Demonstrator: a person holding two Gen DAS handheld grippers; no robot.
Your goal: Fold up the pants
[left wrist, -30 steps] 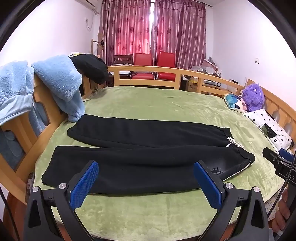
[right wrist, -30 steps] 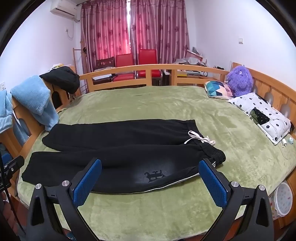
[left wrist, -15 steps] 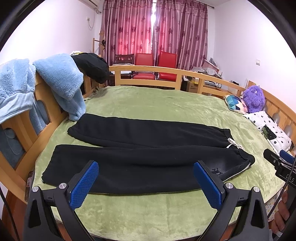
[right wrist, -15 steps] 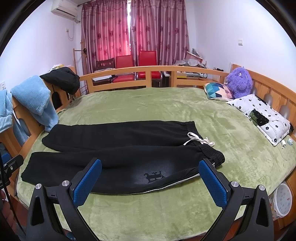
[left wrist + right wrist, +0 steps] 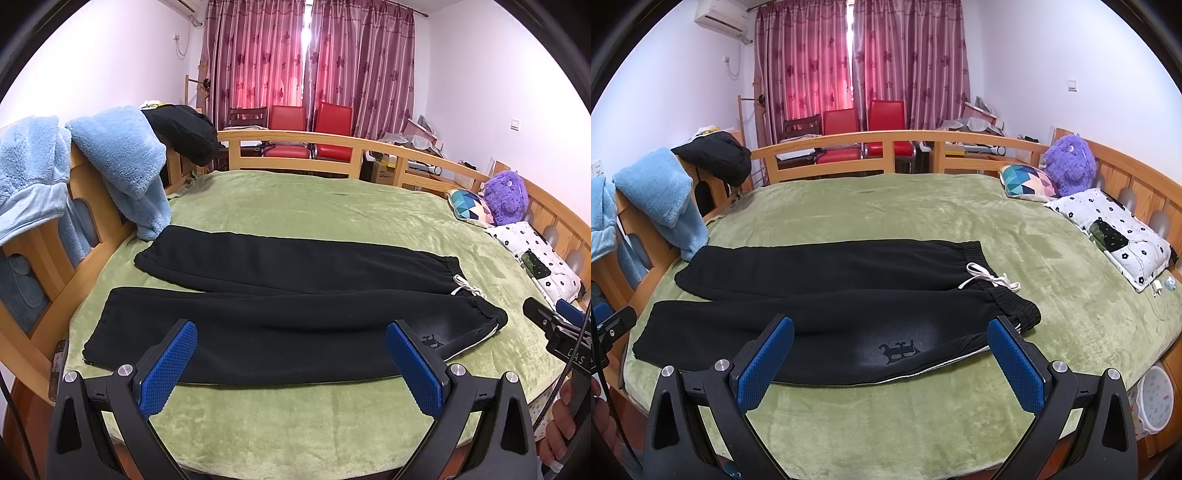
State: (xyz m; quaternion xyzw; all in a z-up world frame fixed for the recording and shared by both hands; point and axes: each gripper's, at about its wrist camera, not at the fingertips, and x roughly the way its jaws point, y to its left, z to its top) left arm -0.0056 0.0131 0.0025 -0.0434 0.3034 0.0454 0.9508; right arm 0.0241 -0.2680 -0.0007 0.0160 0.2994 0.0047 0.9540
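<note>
My left gripper (image 5: 291, 363) hangs over the near edge of the bed, jaws spread wide, holding nothing; my right gripper (image 5: 892, 363) is the same — wide apart and empty. The black sweatpants (image 5: 827, 299) lie flat on the green blanket (image 5: 886, 206), both legs stretched toward the left, waistband to the right with its white drawstring (image 5: 988, 278) loose on top. The nearer leg carries a small dark print (image 5: 899, 350) and a pale stripe along its front edge. Nothing lies between my fingers and the fabric.

To the left, light-blue fleece garments (image 5: 122, 166) drape over the wooden bed rail (image 5: 288, 138), one hem just touching the far leg's cuff; a black jacket (image 5: 184, 131) hangs further along. At the right end sit a floral pillow (image 5: 1108, 229), a geometric cushion (image 5: 1027, 182) and a purple plush toy (image 5: 1071, 164) — all well apart from the pants. Red chairs (image 5: 864, 129) stand beyond the rail before maroon curtains (image 5: 860, 59).
</note>
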